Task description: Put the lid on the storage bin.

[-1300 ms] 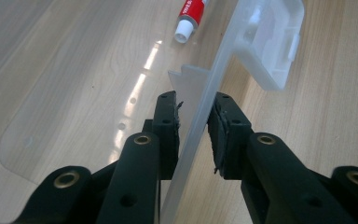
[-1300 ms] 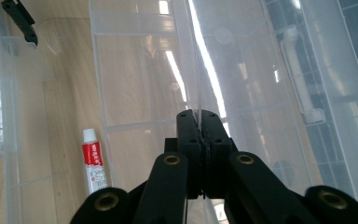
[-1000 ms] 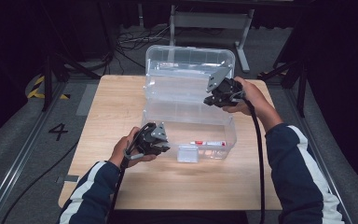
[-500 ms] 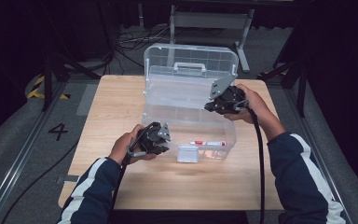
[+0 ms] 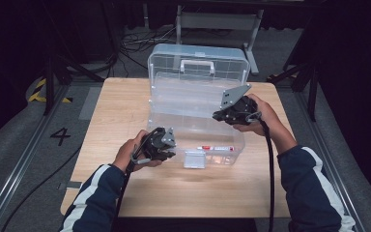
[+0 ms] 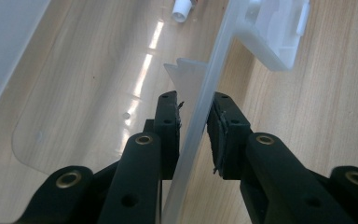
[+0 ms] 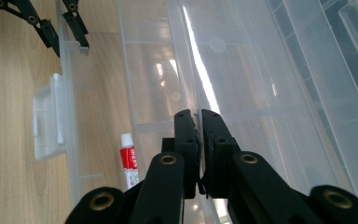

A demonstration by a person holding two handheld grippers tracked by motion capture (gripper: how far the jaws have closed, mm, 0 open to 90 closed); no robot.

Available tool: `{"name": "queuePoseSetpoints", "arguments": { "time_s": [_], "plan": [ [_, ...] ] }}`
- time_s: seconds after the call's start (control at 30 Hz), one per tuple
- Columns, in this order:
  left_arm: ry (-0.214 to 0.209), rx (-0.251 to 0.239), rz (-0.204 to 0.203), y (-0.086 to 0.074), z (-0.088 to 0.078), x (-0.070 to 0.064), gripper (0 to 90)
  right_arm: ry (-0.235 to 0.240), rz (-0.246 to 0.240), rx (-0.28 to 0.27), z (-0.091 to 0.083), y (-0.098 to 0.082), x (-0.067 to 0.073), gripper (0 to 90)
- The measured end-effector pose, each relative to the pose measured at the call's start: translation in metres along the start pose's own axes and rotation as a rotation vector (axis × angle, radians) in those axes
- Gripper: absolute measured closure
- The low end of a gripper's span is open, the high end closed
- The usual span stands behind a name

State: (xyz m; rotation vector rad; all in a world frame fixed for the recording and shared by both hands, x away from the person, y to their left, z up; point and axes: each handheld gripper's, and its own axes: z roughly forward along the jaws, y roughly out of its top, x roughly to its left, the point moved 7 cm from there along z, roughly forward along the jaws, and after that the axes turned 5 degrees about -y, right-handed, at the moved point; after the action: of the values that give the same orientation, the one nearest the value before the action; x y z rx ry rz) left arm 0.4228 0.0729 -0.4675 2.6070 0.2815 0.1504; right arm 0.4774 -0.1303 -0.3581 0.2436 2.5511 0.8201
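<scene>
A clear plastic box (image 5: 174, 126) stands on the wooden table (image 5: 116, 111), its lid (image 5: 198, 55) with a white handle raised at the back. A red and white tube (image 5: 216, 148) (image 7: 129, 161) lies inside near the front wall. My left gripper (image 5: 171, 150) (image 6: 193, 107) is shut on the box's front wall, just left of the white latch (image 5: 194, 159) (image 6: 279, 32). My right gripper (image 5: 217, 116) (image 7: 199, 121) is shut on the thin edge of a clear inner tray (image 7: 261, 70) over the box's right side. The left gripper (image 7: 51, 21) also appears far off in the right gripper view.
Bare wood lies in front of the box and to its left. Beyond the table are a metal stand (image 5: 212, 19), cables on the grey floor (image 5: 130, 43), and a floor rail with a "4" mark (image 5: 60, 136) at the left.
My right gripper has moved down and slightly right with the clear tray edge, uncovering the lid's white handle. The left gripper has stayed on the front wall.
</scene>
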Motion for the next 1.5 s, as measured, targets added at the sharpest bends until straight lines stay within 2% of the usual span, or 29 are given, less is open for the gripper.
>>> {"name": "queuePoseSetpoints", "arguments": {
  "time_s": [0.13, 0.37, 0.43, 0.53, 0.8, 0.87, 1.0, 1.07, 1.13, 1.2, 1.27, 1.3, 1.33, 1.37, 1.4, 1.5],
  "plan": [
    [-0.001, -0.012, -0.005, 0.000, 0.000, 0.000, 74.3, -0.010, 0.016, -0.032, 0.000, -0.003, 0.003, 85.7],
    [0.012, -0.008, -0.002, 0.000, 0.000, -0.001, 74.3, 0.009, 0.030, -0.056, -0.001, -0.006, 0.006, 85.6],
    [0.017, -0.005, 0.011, 0.000, 0.000, -0.001, 74.1, 0.018, 0.035, -0.064, -0.001, -0.007, 0.009, 85.6],
    [0.019, -0.021, 0.000, 0.001, -0.002, -0.002, 74.7, 0.022, 0.040, -0.069, -0.001, -0.009, 0.011, 85.6],
    [0.059, -0.022, 0.032, 0.002, -0.008, -0.003, 73.9, 0.021, 0.046, -0.082, -0.002, -0.011, 0.013, 85.0],
    [0.059, -0.059, 0.013, 0.002, -0.013, -0.003, 73.4, 0.019, 0.052, -0.090, -0.002, -0.012, 0.012, 84.9],
    [0.071, -0.077, 0.015, -0.003, -0.020, -0.004, 70.5, 0.019, 0.062, -0.103, -0.002, -0.013, 0.012, 84.6],
    [0.053, -0.136, -0.016, -0.005, -0.029, -0.004, 71.5, 0.018, 0.065, -0.105, -0.002, -0.013, 0.012, 84.6],
    [0.046, -0.184, -0.030, -0.006, -0.038, -0.005, 69.8, 0.012, 0.063, -0.108, -0.002, -0.013, 0.012, 84.4],
    [0.043, -0.223, -0.048, -0.008, -0.046, -0.006, 72.9, 0.012, 0.065, -0.112, -0.002, -0.013, 0.012, 84.3],
    [0.041, -0.234, -0.053, -0.011, -0.049, -0.006, 74.4, 0.011, 0.063, -0.113, -0.002, -0.013, 0.012, 84.3],
    [0.045, -0.233, -0.058, -0.015, -0.052, -0.005, 80.6, 0.011, 0.065, -0.115, -0.002, -0.014, 0.012, 84.1],
    [0.043, -0.232, -0.046, -0.020, -0.054, -0.005, 84.6, 0.013, 0.067, -0.115, -0.002, -0.014, 0.013, 84.0],
    [0.063, -0.219, -0.030, -0.024, -0.056, -0.003, 87.3, 0.014, 0.068, -0.117, -0.002, -0.014, 0.013, 83.9],
    [0.074, -0.215, -0.034, -0.027, -0.057, -0.002, 89.7, 0.013, 0.067, -0.119, -0.002, -0.014, 0.013, 83.9],
    [0.049, -0.239, -0.055, -0.034, -0.060, 0.002, 90.0, 0.011, 0.065, -0.123, -0.002, -0.014, 0.013, 83.8]
  ]
}}
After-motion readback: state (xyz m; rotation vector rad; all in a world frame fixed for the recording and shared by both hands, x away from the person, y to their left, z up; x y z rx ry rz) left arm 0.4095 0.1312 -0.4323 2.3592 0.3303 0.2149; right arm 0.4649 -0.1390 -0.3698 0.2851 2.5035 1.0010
